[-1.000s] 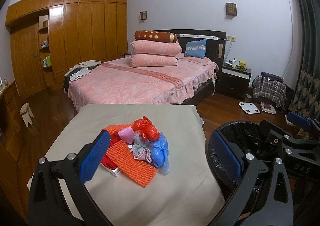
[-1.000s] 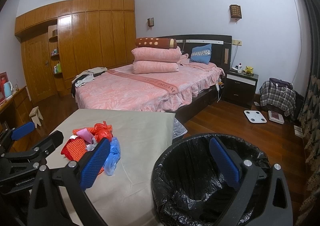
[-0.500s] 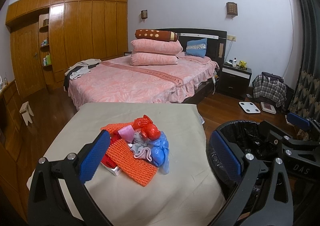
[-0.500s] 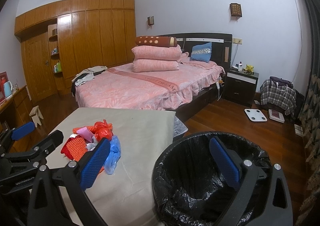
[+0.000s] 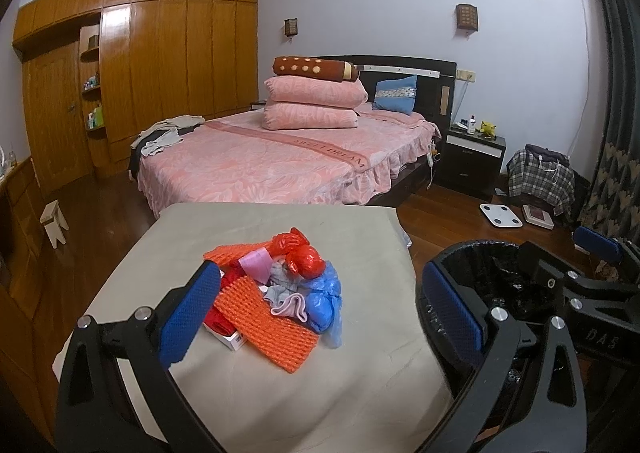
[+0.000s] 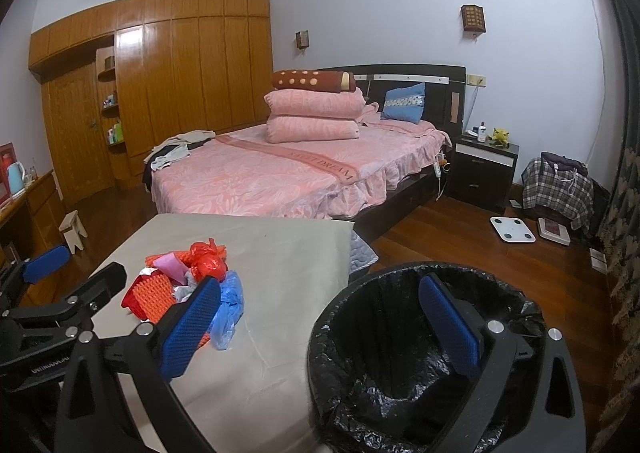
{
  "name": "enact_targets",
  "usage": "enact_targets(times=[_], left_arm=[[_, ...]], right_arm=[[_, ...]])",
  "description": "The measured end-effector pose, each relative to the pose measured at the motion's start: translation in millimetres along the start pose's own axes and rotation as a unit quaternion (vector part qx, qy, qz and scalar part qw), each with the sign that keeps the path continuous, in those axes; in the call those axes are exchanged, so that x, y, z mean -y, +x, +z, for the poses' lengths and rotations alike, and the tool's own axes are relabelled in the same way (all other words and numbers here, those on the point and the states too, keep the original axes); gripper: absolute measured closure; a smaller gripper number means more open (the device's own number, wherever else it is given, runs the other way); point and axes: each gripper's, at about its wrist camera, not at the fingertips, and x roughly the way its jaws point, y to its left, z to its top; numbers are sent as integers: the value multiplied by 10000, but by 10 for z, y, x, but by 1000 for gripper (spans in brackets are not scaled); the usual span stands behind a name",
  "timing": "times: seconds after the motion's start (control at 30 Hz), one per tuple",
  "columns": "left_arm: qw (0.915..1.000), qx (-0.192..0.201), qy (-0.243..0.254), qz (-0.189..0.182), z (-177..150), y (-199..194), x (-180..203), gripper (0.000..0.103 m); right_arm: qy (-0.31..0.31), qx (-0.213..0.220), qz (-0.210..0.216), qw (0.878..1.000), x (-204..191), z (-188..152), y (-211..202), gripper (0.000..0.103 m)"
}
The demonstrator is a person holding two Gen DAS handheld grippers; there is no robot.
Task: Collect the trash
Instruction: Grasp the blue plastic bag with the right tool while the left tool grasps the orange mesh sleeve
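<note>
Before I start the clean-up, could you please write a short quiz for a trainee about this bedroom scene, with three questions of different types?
1. True or false: the left gripper is shut on the orange mesh sheet.
2. Which item lies at the right edge of the trash pile? A) blue plastic bag B) yellow toy C) white scale
3. Fill in: the trash bin is lined with a ____ bag.

Key
1. False: both the left gripper and the right gripper are open and hold nothing.
2. A, the blue plastic bag.
3. Black.
</note>
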Motion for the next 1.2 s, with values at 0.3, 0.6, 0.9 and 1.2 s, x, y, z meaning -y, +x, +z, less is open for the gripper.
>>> enact_targets(times=[0.3, 0.6, 0.9, 1.2], left_arm=[[9979, -352, -297, 460, -180, 281, -549, 5], [9886, -1033, -578, 926, -552, 687, -1091, 5], [9880, -1172, -499, 876, -670, 996, -1184, 6], [9866, -1349, -505, 766, -753, 1213, -1228, 22]], right_arm=[[27, -355, 146, 9993, -143, -82, 366, 6], [-264, -798, 564, 9949, -524, -338, 999, 12], [-412, -1256, 807, 9879, -866, -555, 1556, 19], [-660, -1606, 870, 9810, -1104, -706, 1889, 19]])
